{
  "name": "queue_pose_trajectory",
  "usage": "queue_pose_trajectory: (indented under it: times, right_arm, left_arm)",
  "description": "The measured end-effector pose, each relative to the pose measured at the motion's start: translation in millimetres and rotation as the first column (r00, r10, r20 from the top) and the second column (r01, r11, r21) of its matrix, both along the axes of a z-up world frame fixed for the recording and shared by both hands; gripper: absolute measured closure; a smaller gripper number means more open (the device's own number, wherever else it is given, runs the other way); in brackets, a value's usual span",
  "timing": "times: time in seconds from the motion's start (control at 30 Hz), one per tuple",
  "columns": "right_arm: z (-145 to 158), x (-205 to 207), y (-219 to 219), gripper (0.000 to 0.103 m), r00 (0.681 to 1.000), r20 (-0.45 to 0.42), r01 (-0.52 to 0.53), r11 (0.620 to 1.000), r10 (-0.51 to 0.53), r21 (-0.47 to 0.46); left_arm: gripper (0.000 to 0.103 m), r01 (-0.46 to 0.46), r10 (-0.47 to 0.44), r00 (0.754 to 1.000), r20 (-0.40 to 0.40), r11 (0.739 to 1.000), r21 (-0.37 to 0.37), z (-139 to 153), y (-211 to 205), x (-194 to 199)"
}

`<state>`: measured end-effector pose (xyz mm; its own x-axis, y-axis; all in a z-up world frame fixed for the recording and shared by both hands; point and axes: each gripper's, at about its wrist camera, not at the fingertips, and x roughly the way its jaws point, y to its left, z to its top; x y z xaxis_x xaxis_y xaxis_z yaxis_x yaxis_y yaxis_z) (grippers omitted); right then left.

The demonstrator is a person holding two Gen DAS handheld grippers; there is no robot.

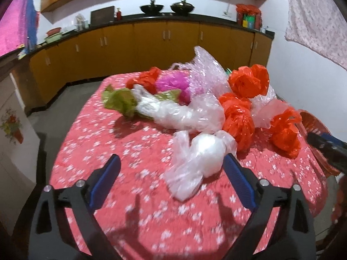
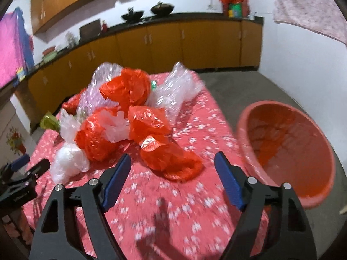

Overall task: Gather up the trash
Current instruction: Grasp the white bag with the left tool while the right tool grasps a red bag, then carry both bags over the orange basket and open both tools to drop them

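Both jaws wide, empty; bags on table (tub beside)

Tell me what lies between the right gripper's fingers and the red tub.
Nothing: only bare flowered tablecloth separates the right gripper from the red tub, seen in the right wrist view.

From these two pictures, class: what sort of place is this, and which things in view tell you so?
Most likely a home kitchen. Yellow cabinets run under a dark countertop along the wall, and two black woks stand on that counter. A table under a red floral cloth fills the foreground.
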<state>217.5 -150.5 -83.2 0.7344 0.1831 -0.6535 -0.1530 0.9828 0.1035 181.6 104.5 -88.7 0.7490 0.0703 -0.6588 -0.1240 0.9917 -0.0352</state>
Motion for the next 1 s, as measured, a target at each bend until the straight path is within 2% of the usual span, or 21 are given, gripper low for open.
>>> queue_pose_trajectory:
  times: [0.17, 0.27, 0.43, 0.6, 0.77, 1.0]
  right_arm:
    - [-18, 30, 8, 0.026, 0.998, -0.050, -0.043, 0.999, 0.042, -0.016]
    - [-24, 44, 11, 0.028, 0.994, -0.074, -0.076, 0.997, 0.075, -0.014]
    - [-33, 53, 15, 0.040, 0.985, -0.116, -0.134, 0.991, 0.131, -0.013]
    - [-35, 52, 16, 0.049, 0.979, -0.121, -0.164, 0.986, 0.163, -0.001]
    - [-34, 47, 15, 0.056, 0.975, -0.121, -0.186, 0.982, 0.187, 0.020]
    - [-26, 30, 10, 0.057, 0.976, -0.104, -0.190, 0.981, 0.194, 0.043]
  left_arm:
    - [0.023, 0.059, -0.060, 0.997, -0.051, 0.998, -0.020, -13, -4, 28]
    - [0.024, 0.095, -0.097, 0.993, -0.070, 0.995, -0.038, -20, -7, 39]
    - [0.027, 0.151, -0.156, 0.983, -0.097, 0.987, -0.054, -26, -15, 52]
    - [0.043, 0.194, -0.204, 0.969, -0.141, 0.978, -0.083, -35, -20, 60]
    - [0.058, 0.197, -0.213, 0.967, -0.138, 0.973, -0.120, -33, -19, 57]
    - [0.060, 0.211, -0.223, 0.971, -0.089, 0.969, -0.126, -16, -14, 33]
